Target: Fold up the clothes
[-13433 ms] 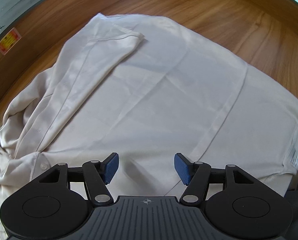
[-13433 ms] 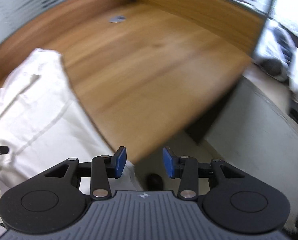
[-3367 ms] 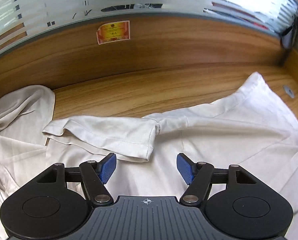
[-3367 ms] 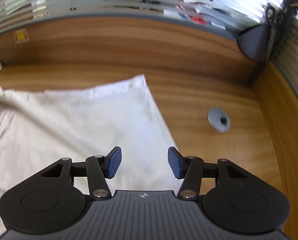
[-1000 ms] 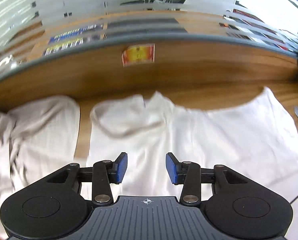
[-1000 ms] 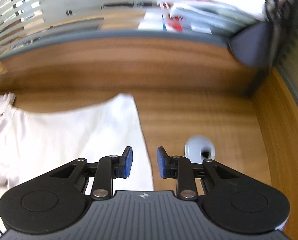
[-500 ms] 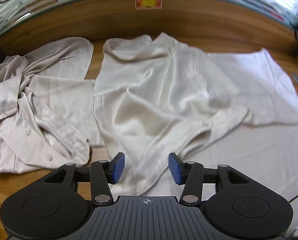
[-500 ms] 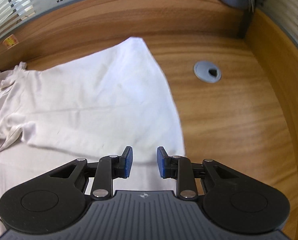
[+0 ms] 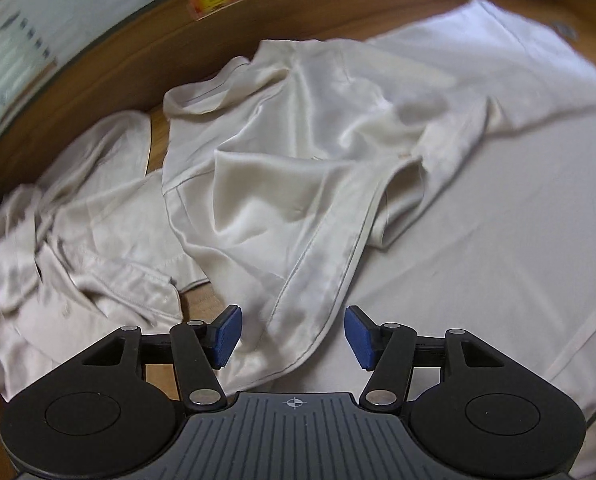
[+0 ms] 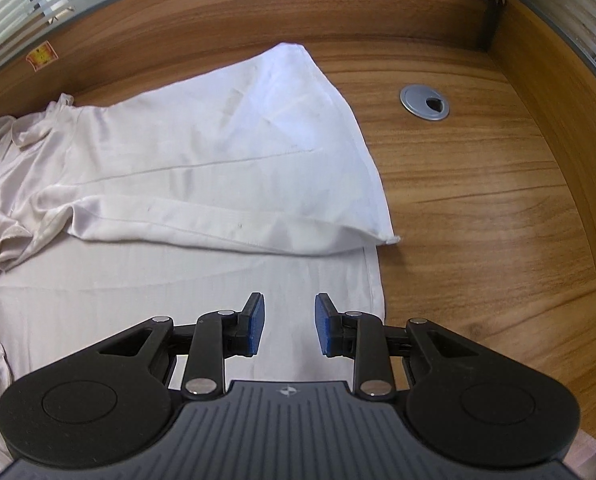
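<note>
While the left gripper (image 9: 289, 334) is opening its fingers above a rumpled hem, gripping nothing, the right gripper (image 10: 285, 330) hovers narrowly parted and empty over the shirt (image 10: 225, 152) spread on the desk (image 10: 478, 208), far half folded near.

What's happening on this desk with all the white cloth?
A person with a two-finger tool in each hand is folding a cream shirt spread on a wooden desk. One side is already folded over. The left gripper hangs over the crumpled edge, its jaws opening, pressing on nothing. The right gripper hovers open over the flat part. A second shirt lies bunched nearby.
</note>
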Motion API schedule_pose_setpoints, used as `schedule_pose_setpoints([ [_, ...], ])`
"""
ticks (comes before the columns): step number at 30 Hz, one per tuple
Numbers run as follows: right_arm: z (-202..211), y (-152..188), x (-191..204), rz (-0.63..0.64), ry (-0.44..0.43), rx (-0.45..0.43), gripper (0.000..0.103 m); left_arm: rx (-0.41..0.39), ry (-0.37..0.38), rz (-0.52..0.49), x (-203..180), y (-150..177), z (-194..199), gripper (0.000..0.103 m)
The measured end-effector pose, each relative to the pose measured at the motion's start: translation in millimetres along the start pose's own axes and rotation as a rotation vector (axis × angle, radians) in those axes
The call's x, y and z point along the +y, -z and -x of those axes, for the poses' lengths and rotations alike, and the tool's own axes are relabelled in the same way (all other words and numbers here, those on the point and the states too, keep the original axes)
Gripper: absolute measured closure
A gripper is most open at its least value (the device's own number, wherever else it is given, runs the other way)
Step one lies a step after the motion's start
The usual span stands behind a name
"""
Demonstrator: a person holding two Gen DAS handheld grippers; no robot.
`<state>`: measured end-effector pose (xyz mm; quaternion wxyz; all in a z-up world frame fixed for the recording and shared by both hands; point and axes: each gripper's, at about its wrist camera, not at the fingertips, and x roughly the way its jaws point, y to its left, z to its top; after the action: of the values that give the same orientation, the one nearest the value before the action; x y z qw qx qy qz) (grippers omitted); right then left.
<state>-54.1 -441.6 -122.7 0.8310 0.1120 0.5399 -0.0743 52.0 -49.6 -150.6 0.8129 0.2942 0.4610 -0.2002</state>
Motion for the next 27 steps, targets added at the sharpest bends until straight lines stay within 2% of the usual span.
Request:
schedule_pose_setpoints([
  [4, 0.0, 2.3, 6.1, 0.02, 0.012, 0.013, 0.072, -0.05, -0.015, -0.052, -5.0, -2.8, 0.3, 0.046],
  [7, 1.4, 1.9, 9.5, 0.038, 0.024, 0.016, 0.072, -0.072, 0.007, -0.044, -6.7, -7.9, 1.9, 0.048],
  [10, 4.3, 0.8, 11.1, 0.038, 0.028, 0.012, 0.072, -0.079, 0.005, -0.072, -13.3, -10.3, -0.5, 0.056],
  [15, 8.8, -0.1, 13.3, 0.037, 0.034, 0.0, 0.07, -0.066, -0.001, -0.089, -15.6, -8.2, -6.4, 0.057],
  [22, 9.6, 0.8, 15.3, 0.043, 0.041, 0.004, 0.069, -0.117, 0.002, -0.087, -30.3, -22.8, -5.1, 0.057],
  [27, 13.8, 0.1, 13.8, 0.055, 0.046, -0.003, 0.068, -0.212, 0.101, -0.002, -31.6, -40.2, 6.8, 0.057],
])
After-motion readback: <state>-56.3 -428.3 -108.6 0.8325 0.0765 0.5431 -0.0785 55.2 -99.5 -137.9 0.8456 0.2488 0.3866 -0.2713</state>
